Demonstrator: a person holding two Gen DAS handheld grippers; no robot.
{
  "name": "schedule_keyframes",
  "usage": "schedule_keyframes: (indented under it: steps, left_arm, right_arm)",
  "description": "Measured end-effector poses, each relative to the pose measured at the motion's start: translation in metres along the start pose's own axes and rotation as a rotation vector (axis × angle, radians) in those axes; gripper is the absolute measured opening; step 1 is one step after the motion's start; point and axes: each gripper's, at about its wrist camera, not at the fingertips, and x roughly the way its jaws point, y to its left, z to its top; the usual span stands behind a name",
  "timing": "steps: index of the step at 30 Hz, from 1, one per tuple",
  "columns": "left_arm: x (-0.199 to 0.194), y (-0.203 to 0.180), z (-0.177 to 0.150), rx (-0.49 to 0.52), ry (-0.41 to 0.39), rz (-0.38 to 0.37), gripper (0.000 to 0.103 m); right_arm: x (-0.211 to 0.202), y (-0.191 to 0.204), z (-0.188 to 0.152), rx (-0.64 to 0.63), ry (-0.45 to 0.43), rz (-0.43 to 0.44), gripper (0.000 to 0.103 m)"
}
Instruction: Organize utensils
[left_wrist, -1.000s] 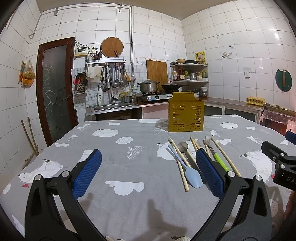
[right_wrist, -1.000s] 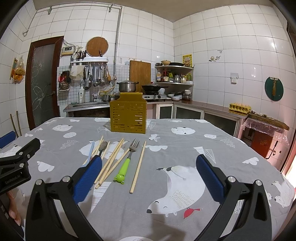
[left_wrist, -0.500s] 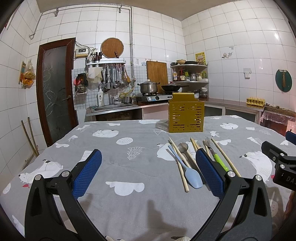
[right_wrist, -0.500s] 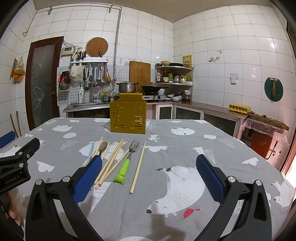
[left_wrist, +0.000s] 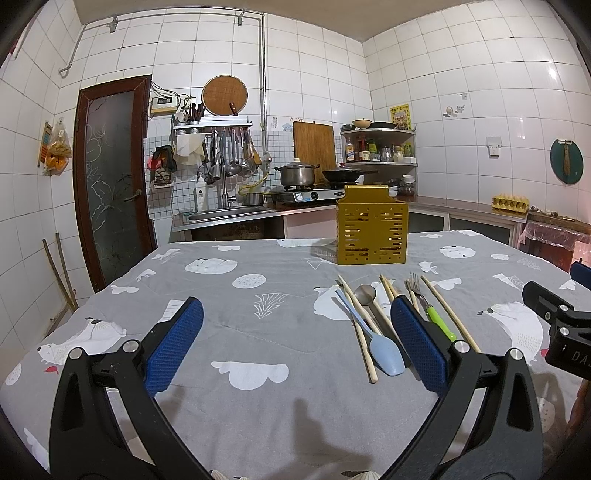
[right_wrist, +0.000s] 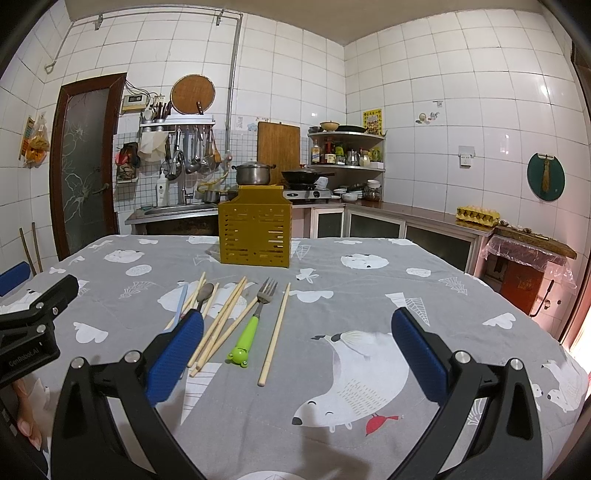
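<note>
Left wrist view: my left gripper (left_wrist: 295, 341) hangs over the counter (left_wrist: 258, 332) with its blue pads wide apart and nothing between them. The counter wears a grey cloth printed with white bears. Just ahead and to the right of the gripper the utensils lie in a loose row: a pale blue spoon (left_wrist: 373, 338), a metal spoon (left_wrist: 365, 295), several wooden chopsticks (left_wrist: 356, 328), and a fork with a green handle (left_wrist: 430, 308). The right pad of this gripper covers part of the row from this angle. Beyond them, toward the far edge, a yellow slotted holder (left_wrist: 371, 234) stands upright, apart from the row.

In the right wrist view my right gripper (right_wrist: 297, 352) is also spread wide and holds nothing. The fork (right_wrist: 255, 321) and one lone chopstick (right_wrist: 275, 328) lie between its pads as I see it; the other chopsticks and spoons sit by its left pad. The holder (right_wrist: 255, 236) stands behind them. The left gripper (right_wrist: 33, 325) shows at the left edge.
</note>
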Motion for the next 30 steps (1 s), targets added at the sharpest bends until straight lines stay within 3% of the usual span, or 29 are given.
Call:
schedule_keyframes:
  steps: [30]
  left_arm:
    - [0.0062, 0.0052, -0.0022, -0.028, 0.019, -0.007, 0.098]
  right_arm:
    - [0.0023, 0.0035, -0.0018, -0.009, 0.011, -0.010, 0.099]
